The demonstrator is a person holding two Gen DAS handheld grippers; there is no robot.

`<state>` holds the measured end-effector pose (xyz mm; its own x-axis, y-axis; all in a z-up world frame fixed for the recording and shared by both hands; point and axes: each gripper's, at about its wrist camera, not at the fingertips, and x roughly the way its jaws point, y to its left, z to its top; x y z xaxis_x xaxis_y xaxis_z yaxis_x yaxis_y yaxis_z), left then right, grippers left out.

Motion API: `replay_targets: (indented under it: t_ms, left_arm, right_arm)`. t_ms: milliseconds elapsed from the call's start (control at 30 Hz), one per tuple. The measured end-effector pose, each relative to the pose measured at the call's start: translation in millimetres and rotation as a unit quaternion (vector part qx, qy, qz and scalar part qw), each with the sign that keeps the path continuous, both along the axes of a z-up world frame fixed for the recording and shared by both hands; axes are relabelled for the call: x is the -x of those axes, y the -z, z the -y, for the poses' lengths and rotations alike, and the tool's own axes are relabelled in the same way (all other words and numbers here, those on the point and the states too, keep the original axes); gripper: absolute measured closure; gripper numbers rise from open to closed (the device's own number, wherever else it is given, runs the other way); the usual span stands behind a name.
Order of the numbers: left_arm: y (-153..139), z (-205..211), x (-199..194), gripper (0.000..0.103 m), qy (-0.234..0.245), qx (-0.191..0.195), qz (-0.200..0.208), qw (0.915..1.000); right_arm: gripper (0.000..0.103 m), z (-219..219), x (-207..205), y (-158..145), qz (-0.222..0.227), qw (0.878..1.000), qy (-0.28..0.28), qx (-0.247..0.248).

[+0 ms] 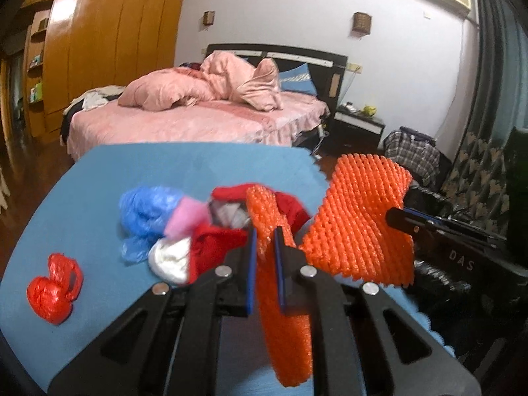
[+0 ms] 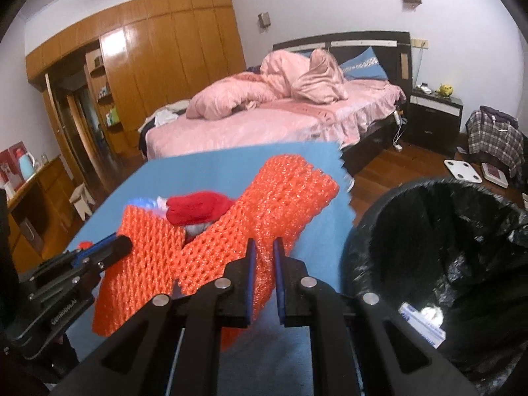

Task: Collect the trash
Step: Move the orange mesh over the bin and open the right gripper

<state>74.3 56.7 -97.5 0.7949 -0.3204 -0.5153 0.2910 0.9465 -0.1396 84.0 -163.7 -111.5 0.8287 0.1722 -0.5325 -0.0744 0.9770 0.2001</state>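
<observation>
Both tongs clamped on orange foam nets: left tongs (image 1: 265, 247) pinching one net (image 1: 280, 313), right tongs (image 2: 263, 257) another (image 2: 280, 198), above the blue desk (image 1: 99, 171). Feather-light, squashy; gripped edgewise, near the lined bin (image 2: 429, 247).

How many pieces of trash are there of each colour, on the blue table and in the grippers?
Orange foam net sleeves, one in each hand-held gripper: 2
Red: 2, a knotted red plastic bag and a crumpled red wrapper
Blue crumpled plastic bag: 1
Pink foam piece: 1
White wad: 1
Total: 7
</observation>
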Motion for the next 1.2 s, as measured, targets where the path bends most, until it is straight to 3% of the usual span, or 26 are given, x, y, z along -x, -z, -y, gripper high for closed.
replay_targets:
  t_ms: [267, 467, 1000, 1067, 1100, 1133, 1200]
  left_arm:
    - [-26.0, 29.0, -0.8, 0.094, 0.025, 0.021, 0.026, 0.9991]
    - [-30.4, 57.5, -11.9, 0.094, 0.049, 0.037, 0.024, 0.9978]
    - [-16.1, 206.7, -56.3, 0.093, 0.179, 0.06, -0.02, 0.9819]
    - [-12.7, 218.2, -58.7, 0.09, 0.191, 0.056, -0.023, 0.9798]
    - [-9.8, 226.6, -59.8, 0.083, 0.198, 0.052, -0.025, 0.9785]
    - [-7.7, 228.7, -61.3, 0.067, 0.202, 0.049, -0.028, 0.9778]
    - [-3.6, 231.4, -61.0, 0.049, 0.204, 0.048, -0.03, 0.9774]
  right_arm:
    - [0.092, 42.5, 6.7, -26.3, 0.027, 0.998, 0.056, 0.009]
    - [0.092, 85.0, 12.6, -34.9, 0.033, 0.993, 0.114, 0.021]
    - [0.092, 197.5, 35.6, -13.4, -0.016, 0.965, 0.257, 0.045]
    - [0.091, 205.5, 37.3, -9.4, -0.024, 0.961, 0.27, 0.046]
    - [0.088, 206.0, 37.1, -8.0, -0.028, 0.96, 0.274, 0.047]
    - [0.084, 208.8, 36.4, -5.2, -0.037, 0.958, 0.281, 0.049]
    - [0.076, 211.5, 36.3, -0.4, -0.047, 0.956, 0.285, 0.046]
